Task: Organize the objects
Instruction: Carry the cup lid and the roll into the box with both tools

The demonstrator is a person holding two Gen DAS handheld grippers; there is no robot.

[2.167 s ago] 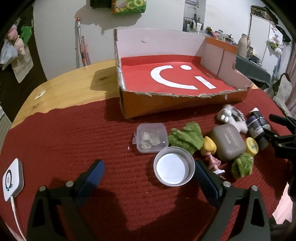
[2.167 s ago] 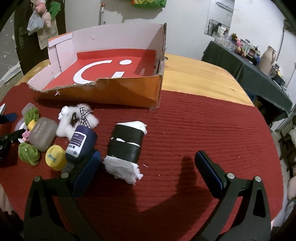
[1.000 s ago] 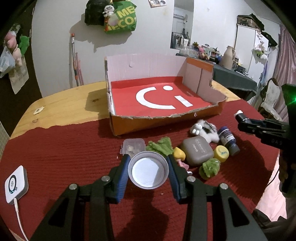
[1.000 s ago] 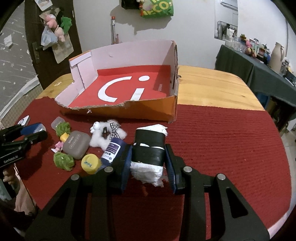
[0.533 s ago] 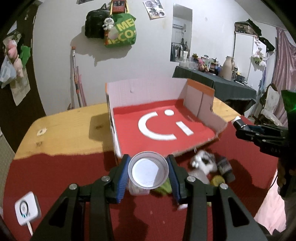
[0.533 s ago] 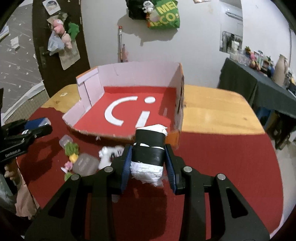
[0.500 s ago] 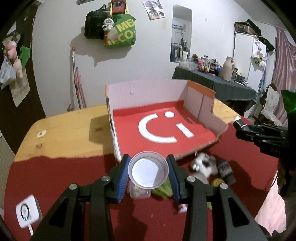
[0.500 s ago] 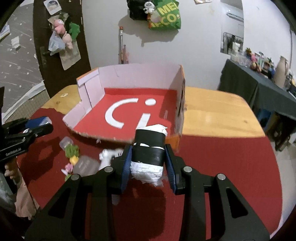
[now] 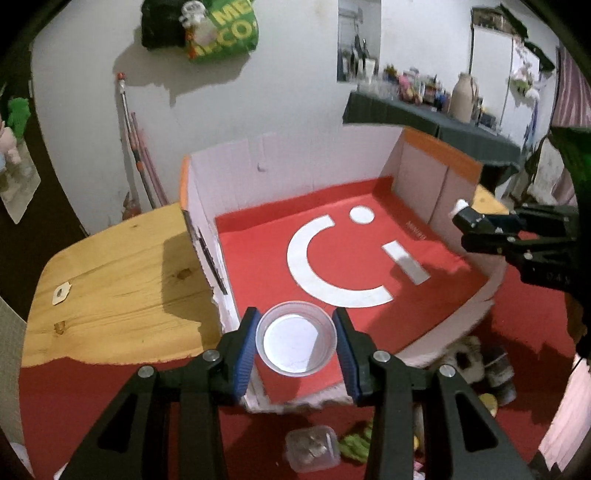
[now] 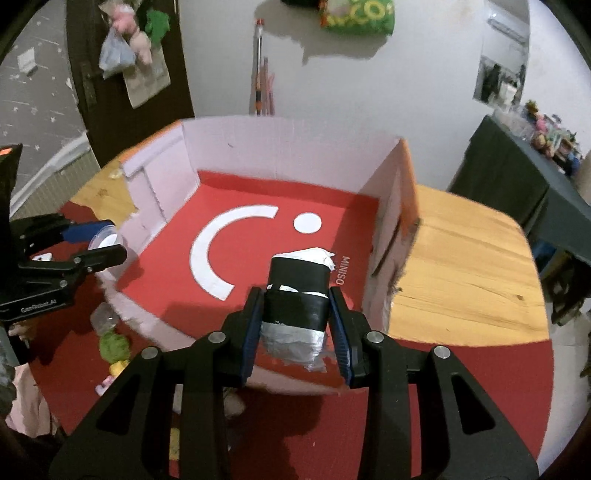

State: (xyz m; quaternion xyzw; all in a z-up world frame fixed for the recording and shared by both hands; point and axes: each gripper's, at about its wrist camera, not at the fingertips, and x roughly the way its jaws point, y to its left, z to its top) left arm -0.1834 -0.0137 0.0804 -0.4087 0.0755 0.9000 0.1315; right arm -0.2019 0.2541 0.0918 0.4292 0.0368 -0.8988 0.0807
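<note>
Red box floor (image 9: 332, 229), white smiley (image 9: 325, 266)

box (image 9: 439, 173): matt cardboard, torn edges | table (image 9: 118, 266): smooth wood | mat (image 10: 461, 387): ribbed cloth | cup (image 9: 296, 343): clear plastic

home living room | hanging bag (image 9: 221, 31) | cluttered side table (image 9: 436, 122)

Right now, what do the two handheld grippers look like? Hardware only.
Both alike: the left gripper and right gripper have matte black cut-out frames, silver bolts and ribbed blue pads. The right-wrist view shows white lettering on the left gripper's side, too small to read. No cables or sleeves visible.
</note>
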